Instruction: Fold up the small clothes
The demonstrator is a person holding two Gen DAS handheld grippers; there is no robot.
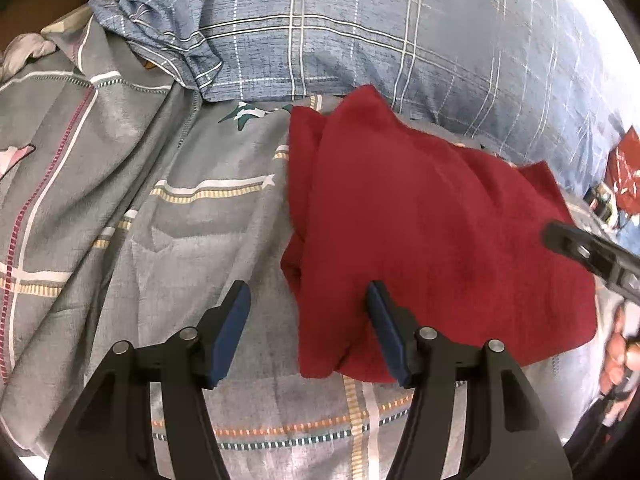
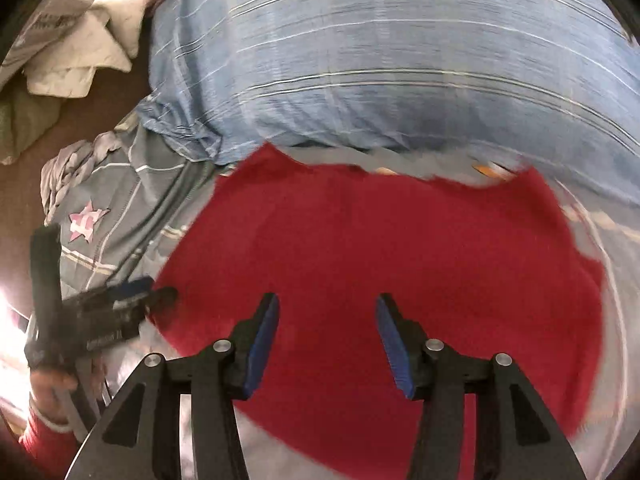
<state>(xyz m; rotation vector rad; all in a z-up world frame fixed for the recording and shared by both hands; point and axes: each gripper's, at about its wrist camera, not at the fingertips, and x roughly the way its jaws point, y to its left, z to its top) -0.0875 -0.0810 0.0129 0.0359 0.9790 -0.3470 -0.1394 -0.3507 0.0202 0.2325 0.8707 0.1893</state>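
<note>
A home bedroom: a gray plaid bedsheet (image 1: 120,200) under a blue plaid pillow (image 1: 360,32), laundry heaped beside.

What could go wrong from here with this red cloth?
1. The red cloth lies on a wrinkled grey sheet; the open left gripper straddles the cloth's left edge and could pinch sheet along with it.
2. The pillow sits against the cloth's far edge, so a fold that way may snag.
3. The right gripper, open above the cloth, shows a blurred view, making a precise grab uncertain.
</note>
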